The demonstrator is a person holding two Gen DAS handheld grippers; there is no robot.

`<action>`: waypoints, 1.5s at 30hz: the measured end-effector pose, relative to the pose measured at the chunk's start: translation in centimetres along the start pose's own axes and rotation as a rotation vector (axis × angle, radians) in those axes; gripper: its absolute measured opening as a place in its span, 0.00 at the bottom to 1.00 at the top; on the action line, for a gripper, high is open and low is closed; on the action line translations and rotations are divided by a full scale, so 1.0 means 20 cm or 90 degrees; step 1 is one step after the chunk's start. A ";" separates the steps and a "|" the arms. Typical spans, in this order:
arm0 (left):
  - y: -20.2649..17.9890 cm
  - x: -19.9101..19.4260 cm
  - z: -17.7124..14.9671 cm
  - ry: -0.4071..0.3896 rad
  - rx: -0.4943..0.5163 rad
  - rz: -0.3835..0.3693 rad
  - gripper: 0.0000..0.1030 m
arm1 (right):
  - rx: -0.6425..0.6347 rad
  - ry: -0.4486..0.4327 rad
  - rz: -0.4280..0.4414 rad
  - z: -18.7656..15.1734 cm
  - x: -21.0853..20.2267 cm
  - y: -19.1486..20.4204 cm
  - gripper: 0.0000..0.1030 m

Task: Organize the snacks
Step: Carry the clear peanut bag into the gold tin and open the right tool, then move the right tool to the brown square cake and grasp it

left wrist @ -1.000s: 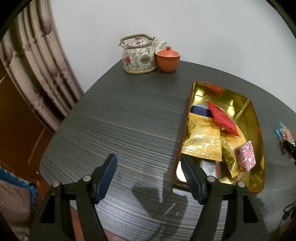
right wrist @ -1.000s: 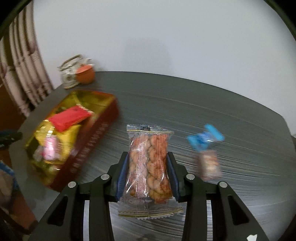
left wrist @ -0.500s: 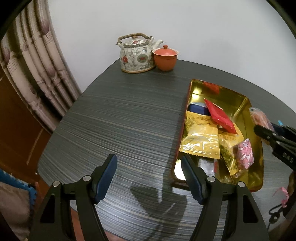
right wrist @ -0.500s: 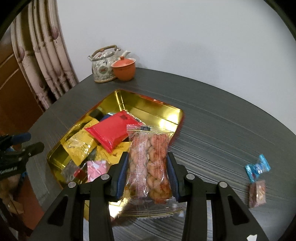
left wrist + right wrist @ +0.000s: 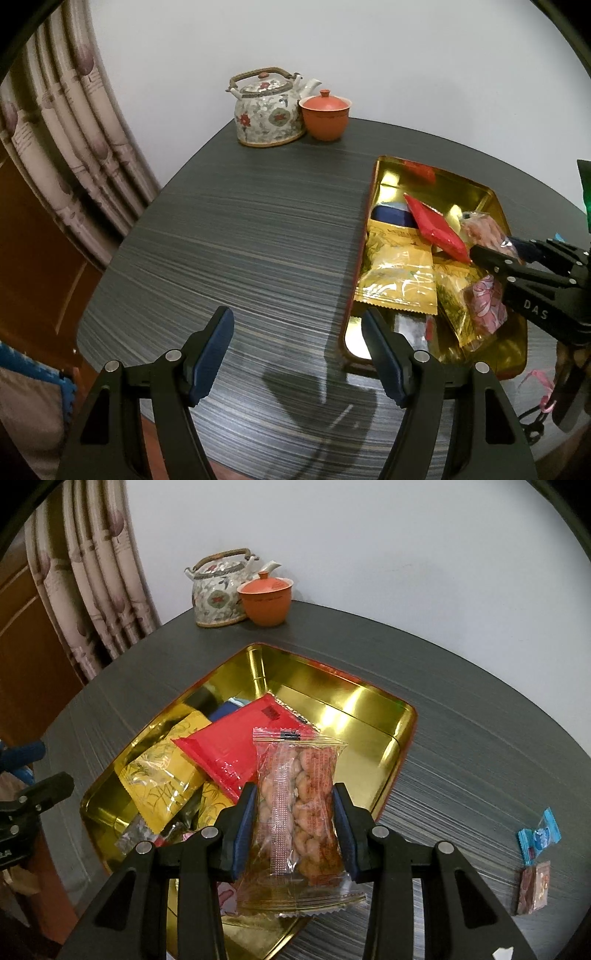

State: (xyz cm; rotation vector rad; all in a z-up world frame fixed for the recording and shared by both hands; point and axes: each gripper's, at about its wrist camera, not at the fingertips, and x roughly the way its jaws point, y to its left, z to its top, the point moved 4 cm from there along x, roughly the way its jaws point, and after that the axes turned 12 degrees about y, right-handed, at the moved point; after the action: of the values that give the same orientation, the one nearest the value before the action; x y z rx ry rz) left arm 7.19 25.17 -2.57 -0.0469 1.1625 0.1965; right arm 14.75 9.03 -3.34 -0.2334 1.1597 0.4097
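A clear packet of reddish peanut snacks (image 5: pixel 299 812) is clamped between the blue pads of my right gripper (image 5: pixel 295 797), held over the near part of the gold tin tray (image 5: pixel 354 705). In the tray lie a red packet (image 5: pixel 240 749), gold packets (image 5: pixel 162 775) and a pink wrapped sweet (image 5: pixel 484 302). In the left wrist view the right gripper (image 5: pixel 491 243) reaches in from the right above the tray (image 5: pixel 384 177) with the peanut packet (image 5: pixel 480 229). My left gripper (image 5: pixel 299 339) stands open over bare tabletop beside the tray's left edge, nothing between its fingers.
A flowered teapot (image 5: pixel 218 594) and an orange lidded cup (image 5: pixel 266 600) stand at the table's far edge. A blue sweet (image 5: pixel 539 836) and a small brown packet (image 5: pixel 533 886) lie on the dark table (image 5: pixel 240 229) right of the tray. Curtains hang at the left.
My right gripper carried the peanut packet leftward from the open table to above the tray, entering the left wrist view. The left gripper stayed where it was.
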 end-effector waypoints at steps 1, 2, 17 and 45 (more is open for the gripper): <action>0.00 0.00 0.00 0.000 0.002 0.001 0.70 | -0.001 0.000 -0.001 -0.01 0.00 0.00 0.36; 0.00 0.00 0.00 0.001 0.003 0.002 0.70 | -0.003 0.001 -0.002 -0.01 0.00 0.00 0.37; -0.01 0.00 0.00 0.001 0.007 0.006 0.70 | 0.008 -0.016 0.024 -0.03 -0.05 0.00 0.50; -0.01 0.00 0.00 0.001 0.007 0.014 0.70 | 0.105 -0.042 -0.048 -0.32 -0.25 -0.51 0.58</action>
State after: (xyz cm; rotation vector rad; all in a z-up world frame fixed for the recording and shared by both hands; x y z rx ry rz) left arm 7.16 25.00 -2.62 -0.0244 1.1664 0.2093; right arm 12.20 -3.56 -1.58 -0.1175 1.1102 0.2522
